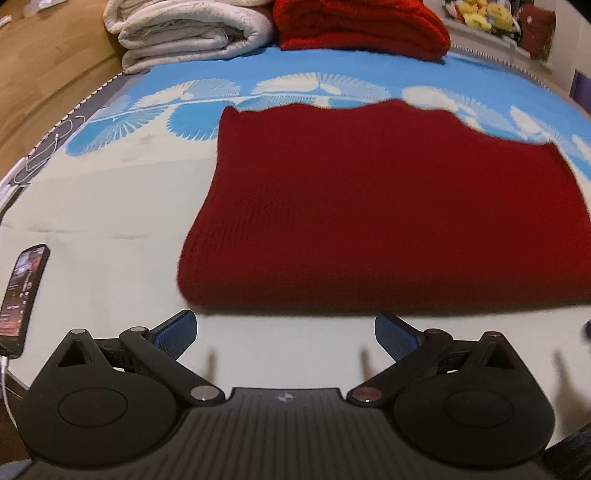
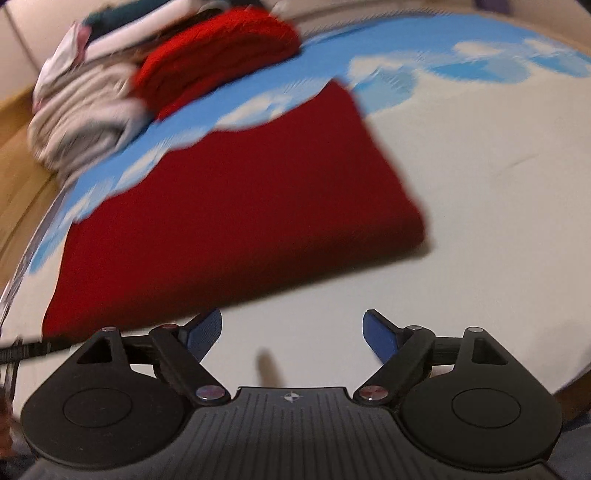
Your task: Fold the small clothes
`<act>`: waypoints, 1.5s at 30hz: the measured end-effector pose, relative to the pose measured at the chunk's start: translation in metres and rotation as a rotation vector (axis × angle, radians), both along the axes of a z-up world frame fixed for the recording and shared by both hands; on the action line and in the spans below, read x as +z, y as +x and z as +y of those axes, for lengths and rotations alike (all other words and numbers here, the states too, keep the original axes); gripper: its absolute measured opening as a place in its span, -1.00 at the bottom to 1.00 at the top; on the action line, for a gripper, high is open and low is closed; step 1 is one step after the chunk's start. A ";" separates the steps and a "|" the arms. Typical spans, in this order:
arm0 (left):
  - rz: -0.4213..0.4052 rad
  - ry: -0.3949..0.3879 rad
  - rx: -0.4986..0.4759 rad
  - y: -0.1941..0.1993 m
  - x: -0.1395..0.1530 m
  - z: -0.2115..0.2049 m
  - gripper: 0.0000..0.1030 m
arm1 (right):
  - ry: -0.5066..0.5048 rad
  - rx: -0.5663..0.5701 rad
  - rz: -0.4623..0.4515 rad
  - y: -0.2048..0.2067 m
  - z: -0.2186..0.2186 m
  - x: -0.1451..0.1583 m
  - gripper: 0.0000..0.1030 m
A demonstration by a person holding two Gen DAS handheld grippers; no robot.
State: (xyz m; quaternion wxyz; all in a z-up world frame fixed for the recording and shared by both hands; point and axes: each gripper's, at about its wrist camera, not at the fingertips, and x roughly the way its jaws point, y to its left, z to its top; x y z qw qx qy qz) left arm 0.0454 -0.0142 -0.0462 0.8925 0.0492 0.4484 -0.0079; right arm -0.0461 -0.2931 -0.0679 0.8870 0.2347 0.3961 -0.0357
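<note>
Now, step: dark red knit (image 1: 388, 206) lies folded mid-frame on the bed (image 1: 92, 221).
Left gripper (image 1: 286, 332): released, empty.
Right gripper (image 2: 291, 332): released, empty.
Next: probably stack it or fetch another garment.

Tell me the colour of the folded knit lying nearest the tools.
Dark red, a plain ribbed knit; the left wrist view shows it best.

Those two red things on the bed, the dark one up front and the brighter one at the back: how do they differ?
The dark red knit lies spread in a broad, flat rectangle in front of the tools; the bright red bundle is folded into a thick stack. The dark red knit sits alone on the bedsheet; the bright red bundle sits beside a rolled white blanket. Both look like knitted fabric and rest on the bed, untouched.
</note>
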 end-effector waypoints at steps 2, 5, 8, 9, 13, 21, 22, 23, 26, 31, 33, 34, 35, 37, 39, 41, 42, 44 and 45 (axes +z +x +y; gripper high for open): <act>-0.002 -0.017 -0.012 0.001 0.001 -0.003 0.99 | 0.021 0.006 0.013 0.008 0.002 -0.004 0.64; 0.008 0.003 -0.020 0.003 -0.002 -0.007 0.99 | 0.064 -0.002 0.033 0.015 0.000 -0.008 0.65; 0.024 -0.012 -0.019 0.010 -0.005 -0.006 0.99 | 0.069 -0.009 0.026 0.020 -0.004 -0.008 0.65; 0.030 -0.013 -0.016 0.011 -0.006 -0.006 0.99 | 0.068 -0.009 0.023 0.021 -0.004 -0.008 0.65; 0.049 -0.038 -0.016 0.017 -0.008 -0.001 0.99 | 0.074 -0.006 0.016 0.019 -0.002 -0.011 0.65; 0.042 -0.025 -0.029 0.019 -0.008 -0.005 0.99 | 0.110 -0.019 0.007 0.019 -0.004 -0.013 0.65; 0.043 -0.027 -0.027 0.019 -0.008 -0.004 0.99 | 0.118 -0.029 0.005 0.018 -0.005 -0.013 0.65; 0.043 -0.028 -0.025 0.019 -0.008 -0.004 0.99 | 0.128 -0.041 0.004 0.017 -0.008 -0.014 0.65; 0.041 -0.028 -0.024 0.018 -0.008 -0.003 0.99 | 0.169 -0.087 -0.002 0.014 -0.014 -0.015 0.65; 0.042 -0.029 -0.026 0.018 -0.008 -0.003 0.99 | 0.253 -0.176 -0.017 0.010 -0.028 -0.019 0.65; 0.040 -0.028 -0.024 0.017 -0.008 -0.003 0.99 | 0.284 -0.206 -0.023 0.009 -0.033 -0.021 0.65; 0.040 -0.029 -0.022 0.017 -0.008 -0.003 0.99 | 0.294 -0.217 -0.026 0.009 -0.036 -0.023 0.65; 0.042 -0.032 -0.021 0.018 -0.007 -0.002 0.99 | 0.301 -0.229 -0.029 0.010 -0.037 -0.023 0.65; 0.044 -0.041 -0.018 0.018 -0.007 -0.002 0.99 | 0.316 -0.256 -0.035 0.010 -0.041 -0.024 0.65; 0.045 -0.046 -0.011 0.019 -0.007 0.000 0.99 | 0.324 -0.287 -0.044 0.011 -0.044 -0.025 0.65; 0.046 -0.059 0.004 0.022 -0.006 0.003 0.99 | 0.337 -0.332 -0.058 0.013 -0.048 -0.027 0.65; 0.046 -0.072 0.016 0.024 -0.005 0.005 0.99 | 0.349 -0.359 -0.067 0.014 -0.050 -0.029 0.65; 0.042 -0.093 0.049 0.028 -0.003 0.011 0.99 | 0.385 -0.413 -0.088 0.015 -0.054 -0.032 0.67; 0.038 -0.097 0.069 0.031 -0.002 0.014 0.99 | 0.399 -0.434 -0.099 0.017 -0.055 -0.034 0.68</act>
